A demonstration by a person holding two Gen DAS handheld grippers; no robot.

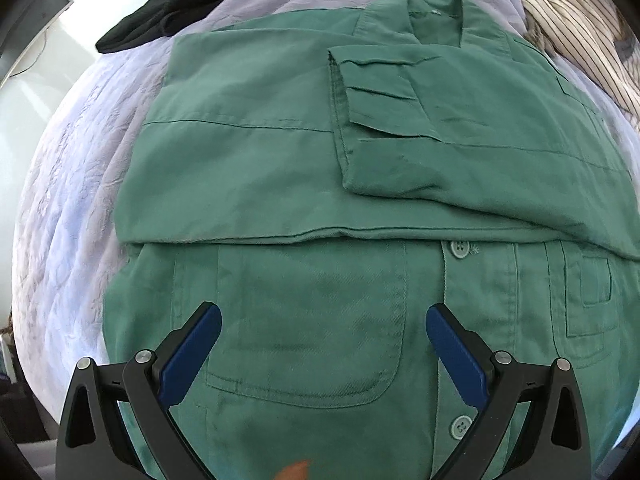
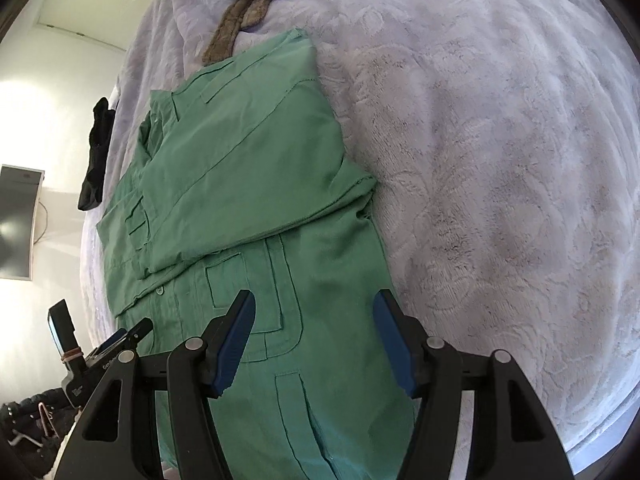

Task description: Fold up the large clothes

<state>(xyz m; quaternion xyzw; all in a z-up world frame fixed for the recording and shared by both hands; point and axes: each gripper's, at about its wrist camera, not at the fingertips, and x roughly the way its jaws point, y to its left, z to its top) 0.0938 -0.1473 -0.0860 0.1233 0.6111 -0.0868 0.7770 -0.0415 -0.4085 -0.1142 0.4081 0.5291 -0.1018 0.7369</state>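
A large green button shirt lies flat on a lavender bedspread, sleeves folded in across its back and the collar at the far end. My left gripper is open and empty, hovering over the shirt's near pocket. My right gripper is open and empty above the shirt's near right edge. The left gripper also shows at the lower left of the right wrist view.
A black garment lies at the bed's far left. A striped cream garment lies at the far right. The bedspread stretches to the right of the shirt. A monitor hangs on the white wall.
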